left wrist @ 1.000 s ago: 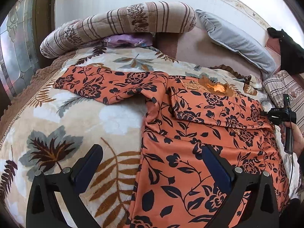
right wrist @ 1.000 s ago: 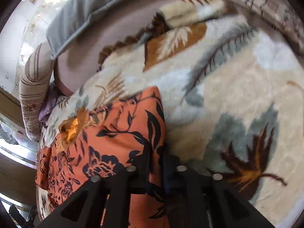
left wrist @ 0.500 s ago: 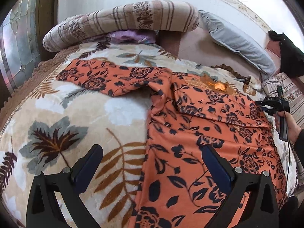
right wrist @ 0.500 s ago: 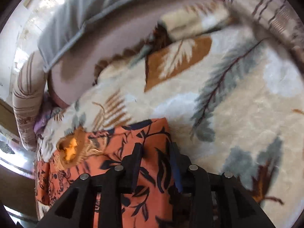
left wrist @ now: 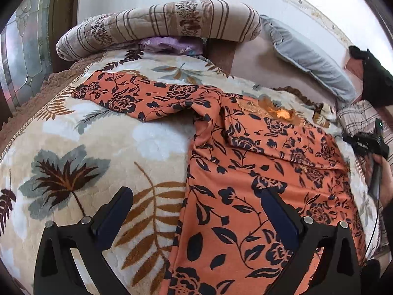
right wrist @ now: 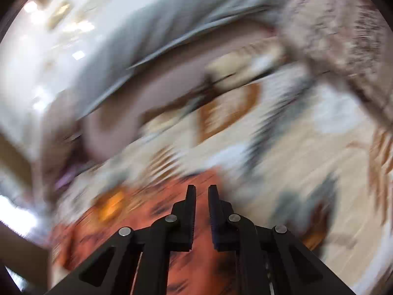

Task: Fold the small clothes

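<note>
Left wrist view: left gripper [left wrist: 196,205] jaws wide, empty, over orange floral garment [left wrist: 258,172] spread on bed blanket [left wrist: 86,147]; loose sleeve at 11 o'clock may drag. Right wrist view: blurred; right gripper [right wrist: 202,191] jaws narrow, grip uncertain; bare blanket toward 3 o'clock.

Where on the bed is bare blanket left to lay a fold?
Bare blanket lies left of the orange garment, below its spread sleeve, ahead of the open left gripper. The right side is crowded: garment, right gripper, pillows. The right wrist view is blurred.
</note>
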Demonstrator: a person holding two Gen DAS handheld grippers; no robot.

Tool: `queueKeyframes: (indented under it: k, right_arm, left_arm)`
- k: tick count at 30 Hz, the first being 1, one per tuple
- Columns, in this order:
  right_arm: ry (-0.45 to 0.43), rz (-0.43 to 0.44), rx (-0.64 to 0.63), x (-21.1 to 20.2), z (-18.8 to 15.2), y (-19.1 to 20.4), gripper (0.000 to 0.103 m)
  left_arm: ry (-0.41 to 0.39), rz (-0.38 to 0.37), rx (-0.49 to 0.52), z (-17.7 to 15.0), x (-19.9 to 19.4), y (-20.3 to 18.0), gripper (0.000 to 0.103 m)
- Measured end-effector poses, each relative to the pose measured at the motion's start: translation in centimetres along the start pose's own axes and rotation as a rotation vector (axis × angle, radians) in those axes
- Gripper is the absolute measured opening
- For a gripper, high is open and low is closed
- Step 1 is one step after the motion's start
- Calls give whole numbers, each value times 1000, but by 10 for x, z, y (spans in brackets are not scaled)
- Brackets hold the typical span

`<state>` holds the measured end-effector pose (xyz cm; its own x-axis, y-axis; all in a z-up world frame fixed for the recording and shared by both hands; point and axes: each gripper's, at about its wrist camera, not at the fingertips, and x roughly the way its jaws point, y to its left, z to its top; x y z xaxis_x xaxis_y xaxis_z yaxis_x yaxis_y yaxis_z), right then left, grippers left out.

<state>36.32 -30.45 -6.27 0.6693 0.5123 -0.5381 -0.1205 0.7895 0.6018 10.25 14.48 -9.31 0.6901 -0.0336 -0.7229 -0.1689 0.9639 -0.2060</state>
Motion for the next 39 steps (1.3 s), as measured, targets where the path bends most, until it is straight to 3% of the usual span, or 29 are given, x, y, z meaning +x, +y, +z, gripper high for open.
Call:
queueKeyframes:
  k: [1, 2, 3, 4, 5, 6, 8, 11, 13, 18, 24, 27, 30, 34, 35, 37, 38, 39]
  right_arm:
    - [37, 56, 0, -1, -11, 7, 16]
    - [89, 73, 8, 2, -28, 12, 30]
    - [120, 50, 26, 5, -39, 9, 63]
    - [187, 2, 65, 16, -54, -1, 82]
    - [253, -30, 96, 29, -69, -15, 80]
    - [218, -34, 85, 25, -71, -16, 73]
    - [135, -47, 100, 7, -67, -4, 77]
    - [80, 27, 0, -3, -56, 34, 78]
    - [90, 78, 6, 13, -50, 49, 78]
    - [189, 249, 65, 71, -68, 103, 78]
    - [388, 543, 344, 141, -167, 181, 78]
    - [409, 545, 452, 173, -198, 206, 78]
    - [423, 490, 571, 201, -219, 210, 78]
    - [320, 427, 631, 209, -219, 211, 76]
    - [303, 410, 620, 209, -216, 212, 72]
    - [288, 354, 628, 210, -215, 207, 45]
    - [296, 338, 659, 215, -221, 203, 19]
    - [295, 323, 669, 220, -226, 201, 10]
  left_arm:
    - [-5, -3, -4, 0, -3, 0, 103]
    - [-9, -6, -7, 0, -5, 0, 103]
    - [-12, -10, -11, 0, -9, 0, 103]
    - [-15, -15, -15, -1, -13, 0, 103]
    - [-17, -17, -18, -1, -17, 2, 103]
    - [-18, -12, -18, -1, -20, 4, 103]
    - [-33, 4, -18, -2, -30, 11, 103]
    - [-32, 10, -65, -4, -36, 27, 103]
    - [-35, 6, -103, -6, -37, 35, 103]
    - [-32, 2, -123, -11, -35, 45, 103]
    - [-34, -15, -168, -11, -28, 61, 103]
    - [-47, -10, -171, -14, -31, 67, 103]
    - [-64, -21, -201, -14, -34, 76, 103]
    - [-73, -37, -239, -15, -35, 86, 103]
    - [-75, -40, -243, -15, -35, 88, 103]
    - [-82, -43, -243, -15, -37, 89, 103]
    - [-86, -41, -239, -16, -38, 90, 103]
    - [-90, -38, -236, -16, -40, 91, 103]
